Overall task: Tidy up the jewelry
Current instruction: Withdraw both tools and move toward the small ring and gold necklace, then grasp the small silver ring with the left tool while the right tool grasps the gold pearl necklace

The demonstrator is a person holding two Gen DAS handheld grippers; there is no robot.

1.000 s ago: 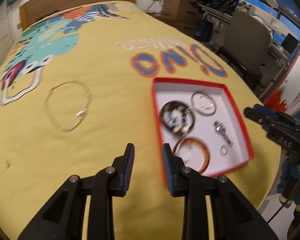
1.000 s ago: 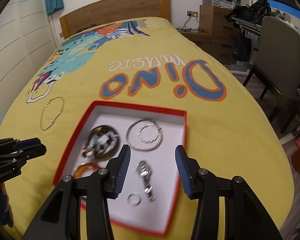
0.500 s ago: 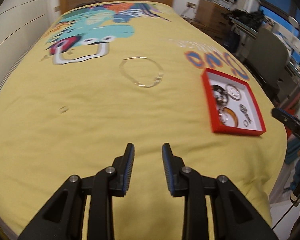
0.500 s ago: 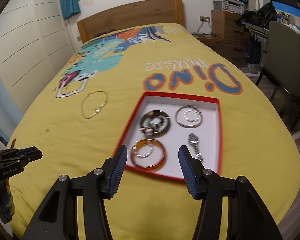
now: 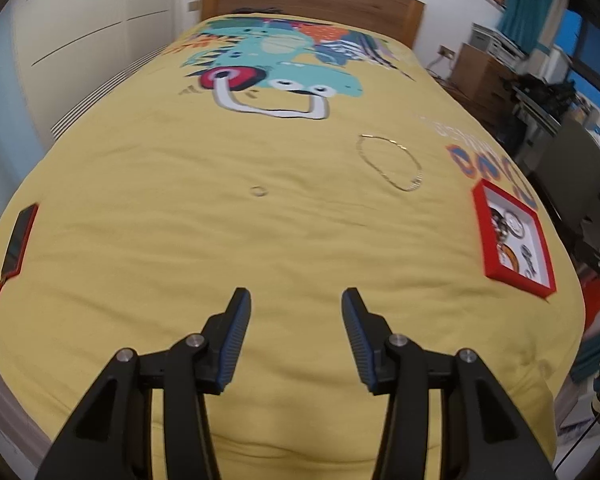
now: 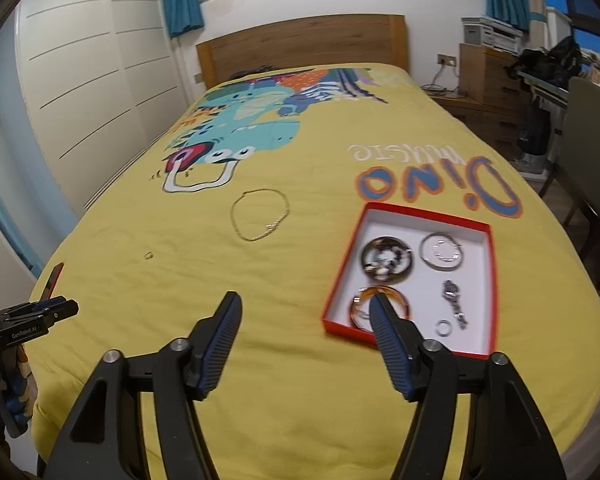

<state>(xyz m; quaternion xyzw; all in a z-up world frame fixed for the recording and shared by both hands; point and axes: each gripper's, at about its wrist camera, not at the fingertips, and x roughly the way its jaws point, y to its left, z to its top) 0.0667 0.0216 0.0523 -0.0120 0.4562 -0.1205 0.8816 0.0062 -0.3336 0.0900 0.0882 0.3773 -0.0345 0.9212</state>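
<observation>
A red-rimmed white box (image 6: pixel 486 236) (image 5: pixel 480 216) lies on the yellow bedspread, holding bracelets, rings and a small watch. A thin chain necklace (image 6: pixel 260 214) (image 5: pixel 390 162) lies looped on the cover left of the box. Further left rests a small ring (image 6: pixel 149 255) (image 5: pixel 259 191). My left gripper (image 5: pixel 296 300) hovers over bare cover near the foot of the bed, its jaws opening with nothing between them. My right gripper (image 6: pixel 305 306) hangs above the cover just left of the box, jaws also opening and empty. The left gripper (image 6: pixel 66 306) shows at the left edge of the right wrist view.
A phone in a red case (image 5: pixel 20 240) lies near the bed's left edge. A wooden headboard (image 6: pixel 300 44) stands at the far end. White wardrobe doors (image 6: pixel 92 80) line the left side. A chair (image 6: pixel 592 152) and desk clutter stand right of the bed.
Both grippers have pulled back from the box toward the foot of the bed and widened their jaws. The left one swung left, so the box now sits far right in its view.
</observation>
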